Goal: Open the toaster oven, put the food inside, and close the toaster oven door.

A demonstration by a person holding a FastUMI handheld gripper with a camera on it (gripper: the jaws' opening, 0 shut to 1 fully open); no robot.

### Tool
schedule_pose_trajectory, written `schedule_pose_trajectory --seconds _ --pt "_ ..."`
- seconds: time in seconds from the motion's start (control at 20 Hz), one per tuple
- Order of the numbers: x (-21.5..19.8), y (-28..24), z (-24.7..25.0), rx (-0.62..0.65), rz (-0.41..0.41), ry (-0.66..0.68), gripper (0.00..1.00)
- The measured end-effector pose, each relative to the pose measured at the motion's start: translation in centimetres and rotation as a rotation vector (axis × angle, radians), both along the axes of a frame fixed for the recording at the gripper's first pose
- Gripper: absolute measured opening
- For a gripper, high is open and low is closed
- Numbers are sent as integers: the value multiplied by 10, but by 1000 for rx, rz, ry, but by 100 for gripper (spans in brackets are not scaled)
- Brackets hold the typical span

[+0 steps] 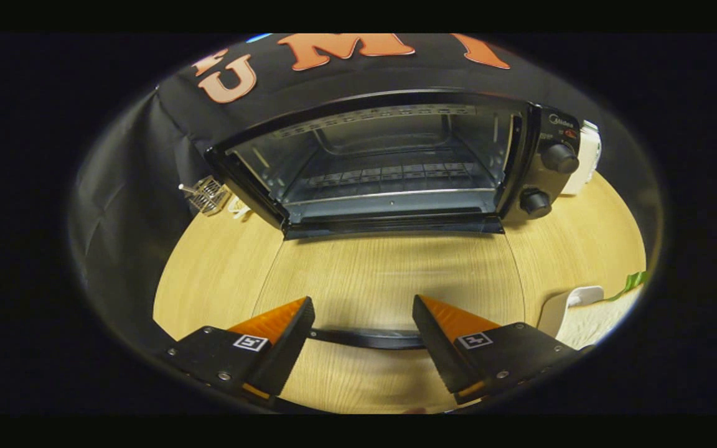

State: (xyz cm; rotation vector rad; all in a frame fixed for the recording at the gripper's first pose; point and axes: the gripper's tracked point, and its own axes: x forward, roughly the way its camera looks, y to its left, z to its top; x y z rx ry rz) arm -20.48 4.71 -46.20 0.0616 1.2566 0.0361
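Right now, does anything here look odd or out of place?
Mostly tidy. The toaster oven stands open, its glass door folded flat and its cavity bare. The gripper is open around the door handle, touching neither side. A small wire rack lies loose beside the oven.

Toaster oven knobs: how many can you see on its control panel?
2. Upper knob and lower knob sit stacked on the panel beside the open toaster oven. The gripper, jaws open, holds nothing.
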Motion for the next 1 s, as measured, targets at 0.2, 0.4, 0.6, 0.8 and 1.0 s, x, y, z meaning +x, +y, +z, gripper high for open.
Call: schedule_pose_trajectory --seconds 0.2,0.4,0.6,0.8,1.0 --pt "-3 0 5 38 -13 14 94" --pt "-13 -3 25 103 -65 54 99" --pt "-11 -17 59 70 -15 3 99" --pt "2 -36 101 45 0 -57 99" --pt "11 -89 133 -17 -65 -122 99"
